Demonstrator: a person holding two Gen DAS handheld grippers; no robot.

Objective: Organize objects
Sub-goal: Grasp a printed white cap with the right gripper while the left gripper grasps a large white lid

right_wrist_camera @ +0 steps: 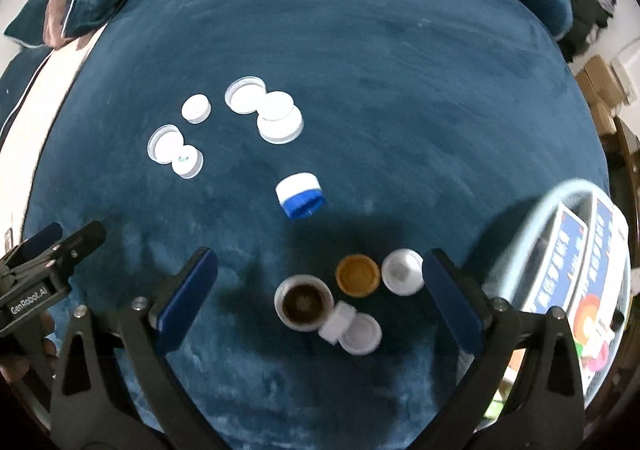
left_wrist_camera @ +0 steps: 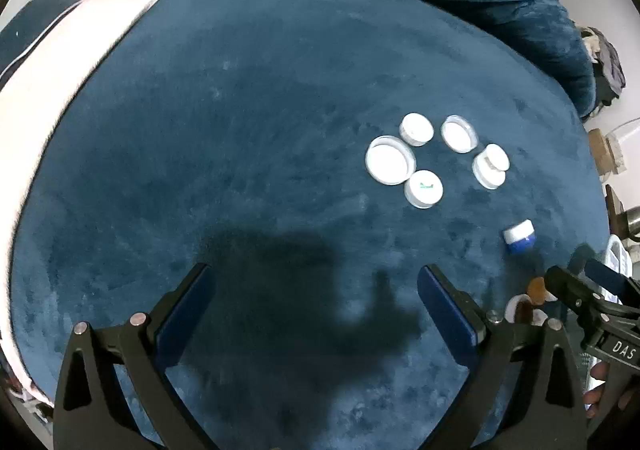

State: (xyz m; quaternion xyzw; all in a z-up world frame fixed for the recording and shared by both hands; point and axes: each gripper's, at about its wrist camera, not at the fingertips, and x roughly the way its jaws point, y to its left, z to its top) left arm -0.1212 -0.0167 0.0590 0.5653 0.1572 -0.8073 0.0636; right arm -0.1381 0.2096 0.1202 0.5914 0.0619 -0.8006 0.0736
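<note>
The left gripper (left_wrist_camera: 312, 306) is observed with its jaws spread wide and nothing between them, held above bare blue bedcover (left_wrist_camera: 240, 109) well apart from any item. To its right, a cluster of white lids (left_wrist_camera: 424, 153) is noted lying on the bed, some touching at their rims and one pair stacked. Further right, a blue-and-white jar (right_wrist_camera: 301, 194) is recorded lying tilted, alone between the cluster and the nearer group. The right gripper (right_wrist_camera: 320, 298) is likewise seen open and empty, its jaws straddling that nearer group without contact. Within it, a white jar (right_wrist_camera: 304, 302) holding a dark brown substance is found uncapped; a gold lid (right_wrist_camera: 357, 275) and a white cap (right_wrist_camera: 402, 272) lie just beside it, and a small flip-top white container (right_wrist_camera: 352, 330) lies open, its contents not determinable. At far right, a light-blue basket (right_wrist_camera: 560, 209) is noted containing printed cartons. The step in hand is judged to be the selection of one item from the nearer group. It is advised that a single piece be centred between the jaws, that neighbouring pieces be cleared before closure, and that the uncapped jar be kept upright, since spillage onto the soft cover is considered likely.
</note>
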